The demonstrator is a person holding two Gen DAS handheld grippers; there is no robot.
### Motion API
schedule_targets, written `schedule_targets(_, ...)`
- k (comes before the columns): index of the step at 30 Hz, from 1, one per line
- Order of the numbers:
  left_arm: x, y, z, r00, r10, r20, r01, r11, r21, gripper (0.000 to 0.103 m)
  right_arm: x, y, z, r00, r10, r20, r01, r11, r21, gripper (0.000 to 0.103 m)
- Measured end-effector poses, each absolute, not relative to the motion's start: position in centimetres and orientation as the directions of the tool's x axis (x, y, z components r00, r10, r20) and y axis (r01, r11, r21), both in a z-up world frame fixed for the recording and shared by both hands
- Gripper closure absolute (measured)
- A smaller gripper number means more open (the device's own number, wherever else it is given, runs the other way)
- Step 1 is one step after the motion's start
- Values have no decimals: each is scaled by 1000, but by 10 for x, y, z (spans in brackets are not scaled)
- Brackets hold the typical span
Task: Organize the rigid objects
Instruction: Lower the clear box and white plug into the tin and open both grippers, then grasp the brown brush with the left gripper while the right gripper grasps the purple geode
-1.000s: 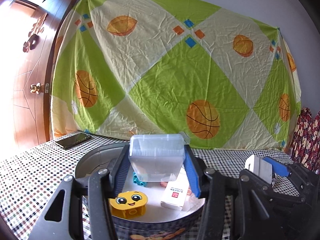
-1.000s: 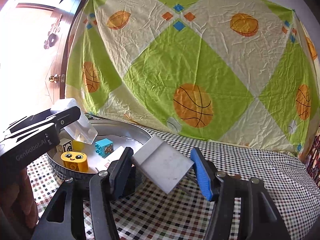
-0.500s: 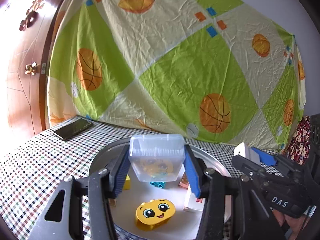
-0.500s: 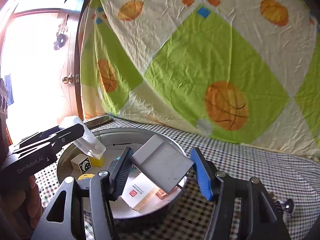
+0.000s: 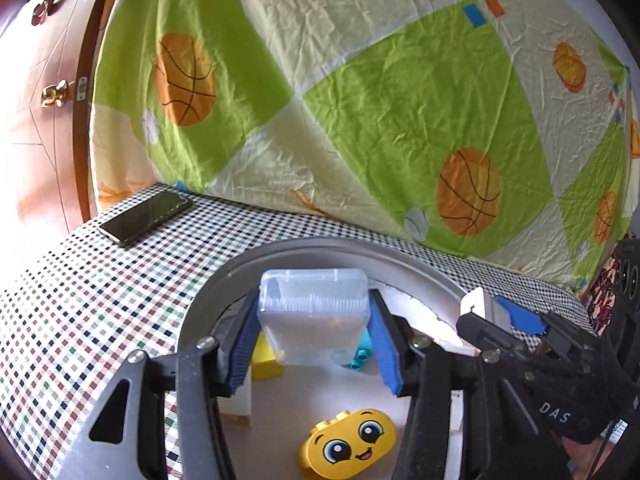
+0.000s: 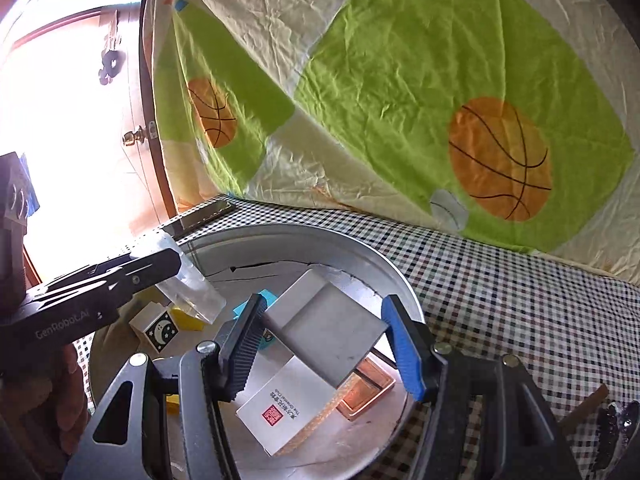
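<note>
Two claws hang over one round tin (image 6: 400, 292) on the checked counter (image 5: 100, 300). The left claw (image 5: 314, 344) pinches one clear box (image 5: 314, 320), its jaws easing apart; the right claw (image 6: 324, 344) pinches one grey box (image 6: 332, 332). In the tin lie one smiley brick (image 5: 348, 442), one moon cube (image 6: 160, 326), one white carton (image 6: 280, 412). One phone (image 5: 146, 216) lies apart.

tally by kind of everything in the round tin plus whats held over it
toy blocks: 4 (yellow face block, yellow brick, blue brick, moon cube)
boxes: 4 (clear box, grey box, white stamped box, copper box)
total: 8
</note>
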State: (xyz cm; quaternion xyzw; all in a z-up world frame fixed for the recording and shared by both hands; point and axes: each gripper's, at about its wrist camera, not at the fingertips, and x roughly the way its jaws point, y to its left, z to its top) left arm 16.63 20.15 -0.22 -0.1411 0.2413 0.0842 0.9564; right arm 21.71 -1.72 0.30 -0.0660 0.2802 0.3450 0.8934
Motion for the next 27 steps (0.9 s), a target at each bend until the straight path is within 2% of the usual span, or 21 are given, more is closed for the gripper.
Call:
schedule_targets(1, 165, 202, -3, 869, 96, -485, -232, 945, -230, 43, 218, -18, 4, 606, 583, -541, -653, 753, 81, 38)
schedule_targets(2, 163, 201, -2, 870, 109, -481, -242, 944, -224, 38, 217, -19, 5, 610, 583, -537, -649, 756, 83, 29)
schedule_targets(3, 161, 201, -1, 871, 126, -476, -255, 942, -218, 27, 216, -21, 6, 615, 584, -530, -647, 758, 86, 24)
schedule_targets(4, 159, 200, 1, 872, 148, -467, -273, 939, -212, 16, 215, -24, 9, 618, 587, -523, -644, 759, 90, 23)
schedule_targets(6, 152, 199, 7, 875, 201, -441, -314, 928, -200, 3, 213, -30, 15, 626, 589, -511, -638, 764, 98, 23)
schedule_targets(7, 149, 198, 9, 876, 219, -430, -327, 924, -197, 1, 211, -34, 19, 634, 585, -506, -631, 769, 98, 23)
schedule_targets(12, 141, 172, 26, 899, 208, -385, -290, 942, -167, 1, 195, -71, 31, 692, 536, -484, -593, 804, 42, 23)
schedule_targets(18, 150, 96, 33, 921, 95, -378, -135, 987, -83, 1, 199, -148, 33, 802, 375, -466, -433, 901, -20, 23)
schedule_targets(23, 175, 30, 23, 897, -26, -442, -1, 998, -61, 0, 220, -224, 22, 844, 204, -497, -232, 973, 6, 23)
schedule_targets(27, 211, -19, 4, 836, -100, -539, 79, 995, -61, 0, 239, -265, 4, 811, 135, -570, -142, 989, 32, 23)
